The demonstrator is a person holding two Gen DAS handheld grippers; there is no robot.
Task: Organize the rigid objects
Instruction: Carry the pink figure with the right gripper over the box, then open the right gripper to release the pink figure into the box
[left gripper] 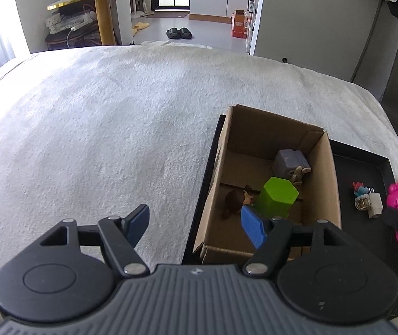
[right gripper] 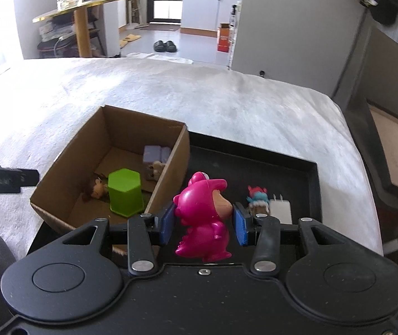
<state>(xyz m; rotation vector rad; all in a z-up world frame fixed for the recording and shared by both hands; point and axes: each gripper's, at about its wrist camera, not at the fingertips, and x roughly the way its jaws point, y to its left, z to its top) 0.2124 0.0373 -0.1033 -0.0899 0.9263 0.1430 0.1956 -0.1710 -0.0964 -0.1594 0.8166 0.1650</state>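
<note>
Risk, our judgement: the glossy magenta plastic bear-like figurine (right gripper: pixel 203 217) is rounded and slick, and the right gripper (right gripper: pixel 204 224) brackets it w/ blue pads (right gripper: pixel 167 224) at its sides. Contact not confirmable; a thin gap seems to show at the right pad, so we cannot tell if it is clamped. An off-centre squeeze could tip it towards the small red-and-teal figure (right gripper: pixel 257 196) and white plug adapter (right gripper: pixel 281 209) nearby.

Figurine stands on the black tray (right gripper: pixel 296 167), just beside the open brown cardboard box (right gripper: pixel 109 122) holding the lime-green hexagonal cup (right gripper: pixel 124 194).

Left gripper (left gripper: pixel 196 222): spread wide, holding nothing, right pad over the box.
</note>
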